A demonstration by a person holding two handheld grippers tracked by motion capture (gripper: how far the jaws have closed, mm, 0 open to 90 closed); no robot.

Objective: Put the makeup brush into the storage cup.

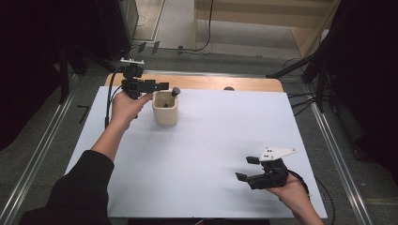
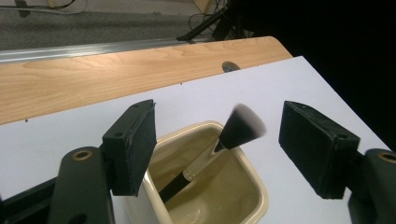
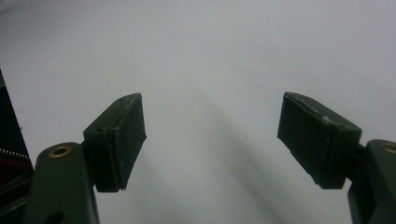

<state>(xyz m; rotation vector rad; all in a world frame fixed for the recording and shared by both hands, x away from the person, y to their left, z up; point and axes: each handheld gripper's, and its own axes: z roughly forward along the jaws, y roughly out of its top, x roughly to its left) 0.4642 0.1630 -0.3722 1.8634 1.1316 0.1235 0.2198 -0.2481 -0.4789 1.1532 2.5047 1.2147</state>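
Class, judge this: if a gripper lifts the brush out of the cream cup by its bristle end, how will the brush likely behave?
The brush leans loose in the cup, so it should lift freely. Its soft dark bristles would probably squash between the pads, giving a vague grip. Its slim, glossy handle looks light, but may swing or slip.

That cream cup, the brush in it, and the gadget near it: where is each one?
cream cup (image 2: pixel 250 186), left gripper view, on its right inner wall.
brush (image 2: pixel 243 122), left gripper view, on the dark bristles.
left gripper (image 1: pixel 163 86), high view, between its open jaws.
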